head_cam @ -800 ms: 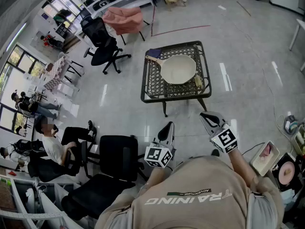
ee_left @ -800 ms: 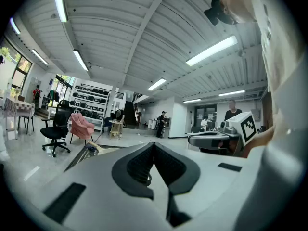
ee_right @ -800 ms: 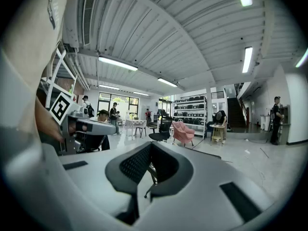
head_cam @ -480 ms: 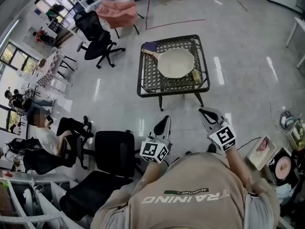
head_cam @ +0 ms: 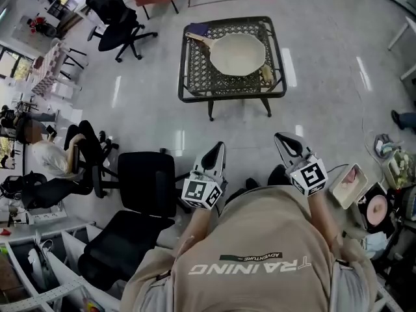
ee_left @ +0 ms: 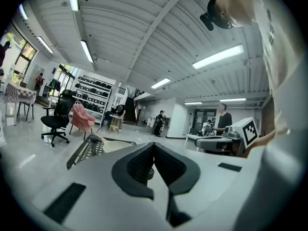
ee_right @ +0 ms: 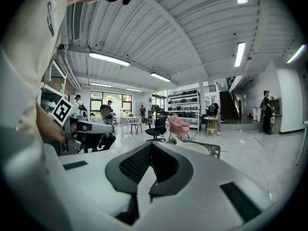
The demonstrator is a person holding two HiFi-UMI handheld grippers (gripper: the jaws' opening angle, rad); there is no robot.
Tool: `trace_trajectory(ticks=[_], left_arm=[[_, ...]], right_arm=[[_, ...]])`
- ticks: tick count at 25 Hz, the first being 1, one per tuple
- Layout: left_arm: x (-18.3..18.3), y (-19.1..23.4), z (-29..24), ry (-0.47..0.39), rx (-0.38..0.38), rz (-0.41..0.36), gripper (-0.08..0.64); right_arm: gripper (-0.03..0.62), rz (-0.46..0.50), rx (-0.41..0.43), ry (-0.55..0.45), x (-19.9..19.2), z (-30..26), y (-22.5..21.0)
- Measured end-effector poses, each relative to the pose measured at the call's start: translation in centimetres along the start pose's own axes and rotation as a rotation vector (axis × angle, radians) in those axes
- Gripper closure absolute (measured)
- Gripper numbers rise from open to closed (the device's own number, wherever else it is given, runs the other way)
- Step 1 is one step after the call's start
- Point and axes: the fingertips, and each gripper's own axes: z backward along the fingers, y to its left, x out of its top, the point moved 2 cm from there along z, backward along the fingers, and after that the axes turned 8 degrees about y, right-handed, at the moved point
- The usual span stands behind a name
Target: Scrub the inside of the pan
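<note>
Left gripper (head_cam: 216,149): you are holding it about level on the near side of the table (head_cam: 195,83), well apart from it; its fingers (ee_left: 134,165) are pressing tip to tip, with nothing between them
Right gripper (head_cam: 284,138): you are carrying it beside the left one, also well short of the table; its fingers (ee_right: 134,165) are clenching together on nothing
Pan (head_cam: 237,52): it is sitting on the table with its pale inside facing up and its handle pointing toward the table's far left corner; neither gripper is touching it
Yellowish pad (head_cam: 266,74): it is lying near the table's near right corner, just beside the pan's rim
Dark blue cloth (head_cam: 197,28): it is lying at the table's far left corner, by the end of the handle
Black office chair (head_cam: 148,190): it is standing on the near left side of the table, next to your left gripper
</note>
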Motion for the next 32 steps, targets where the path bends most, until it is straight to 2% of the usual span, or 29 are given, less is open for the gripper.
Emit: trace_trajectory(ticks=[3, 7, 10, 19, 24, 32], left_arm=[[0.1, 1.4, 0.1, -0.009, 0.026, 0.017, 0.541], [-0.4, 2.0, -1.9, -0.002, 0.04, 0.055, 0.541], [0.7, 1.4, -4.5, 0.004, 0.027, 0.027, 0.541], [4.9, 1.3, -11.3, 0.007, 0.037, -0.05, 0.541], [6.0, 0.8, -14.5, 0.024, 0.053, -0.066, 0.541], [6.9, 2.9, -18.5, 0.011, 0.097, -0.055, 0.541]], right_arm=[[0.575, 0.018, 0.03, 0.007, 0.1, -1.0, -0.4], [0.575, 0.095, 0.056, 0.018, 0.2, -2.5, -1.9], [0.575, 0.117, 0.089, 0.003, 0.0, -3.5, -3.4], [0.575, 0.087, 0.152, -0.045, 0.9, -7.4, -9.4], [0.575, 0.05, 0.148, -0.055, 0.8, -8.2, -12.7], [0.575, 0.005, 0.067, -0.062, 1.7, -10.4, -18.5]])
